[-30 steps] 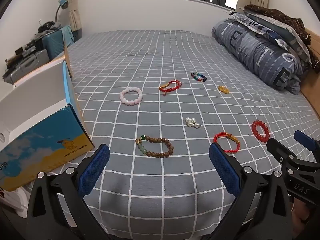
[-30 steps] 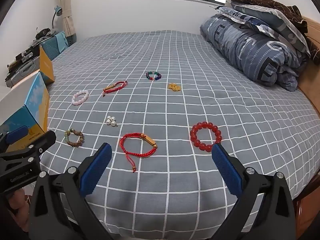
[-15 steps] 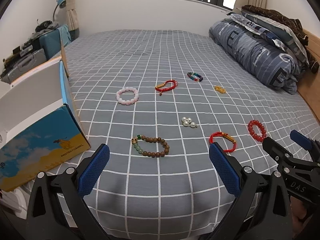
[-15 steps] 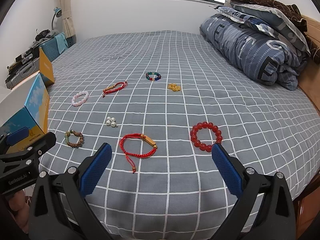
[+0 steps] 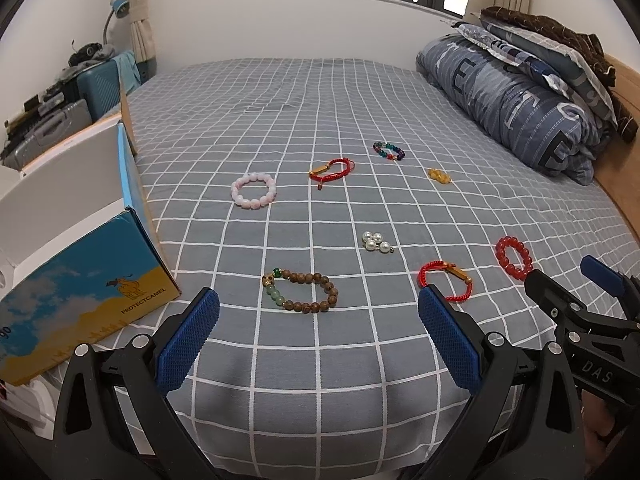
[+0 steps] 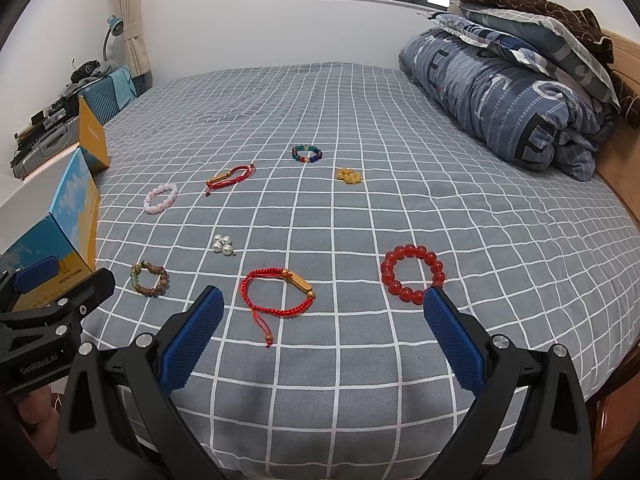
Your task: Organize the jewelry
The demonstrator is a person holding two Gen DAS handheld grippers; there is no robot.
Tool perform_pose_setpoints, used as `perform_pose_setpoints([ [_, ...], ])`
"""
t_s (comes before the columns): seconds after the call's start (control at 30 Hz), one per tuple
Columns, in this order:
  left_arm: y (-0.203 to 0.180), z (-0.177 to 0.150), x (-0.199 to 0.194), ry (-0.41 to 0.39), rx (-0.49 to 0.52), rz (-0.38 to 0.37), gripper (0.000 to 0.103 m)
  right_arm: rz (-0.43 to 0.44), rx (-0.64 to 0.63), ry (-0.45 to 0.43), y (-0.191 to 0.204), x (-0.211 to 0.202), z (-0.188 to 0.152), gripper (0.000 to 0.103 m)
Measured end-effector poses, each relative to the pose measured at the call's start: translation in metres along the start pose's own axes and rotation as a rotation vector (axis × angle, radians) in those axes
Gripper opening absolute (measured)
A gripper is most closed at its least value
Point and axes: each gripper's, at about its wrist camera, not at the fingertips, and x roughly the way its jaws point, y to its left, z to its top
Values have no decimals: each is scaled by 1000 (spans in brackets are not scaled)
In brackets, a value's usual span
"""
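Observation:
Several pieces of jewelry lie on the grey checked bed. A brown wooden bead bracelet (image 5: 304,290) lies just ahead of my open, empty left gripper (image 5: 318,316). A red cord bracelet (image 6: 280,290) lies ahead of my open, empty right gripper (image 6: 324,316), with a red bead bracelet (image 6: 412,274) to its right. Farther off lie pearl beads (image 6: 222,244), a pink bead bracelet (image 5: 254,191), a second red cord bracelet (image 5: 330,169), a multicoloured bracelet (image 5: 389,151) and a yellow piece (image 5: 439,175). An open blue and yellow box (image 5: 72,280) stands at the left.
A rolled blue duvet (image 5: 516,108) and pillows lie along the bed's right side by the wooden bed frame (image 6: 616,160). Suitcases (image 5: 60,116) and clutter stand left of the bed. The bed's near edge is right under both grippers.
Both grippers have drawn back slightly from the bed, so the jewelry sits a little farther ahead. Both stay open and empty. Nothing on the bed has moved.

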Motion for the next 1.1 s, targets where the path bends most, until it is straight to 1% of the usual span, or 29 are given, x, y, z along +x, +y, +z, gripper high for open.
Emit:
perform_pose_setpoints([
  [1.1,4,-1,0,11,9,11,97,-2,0,-4,1,0,-2,96],
])
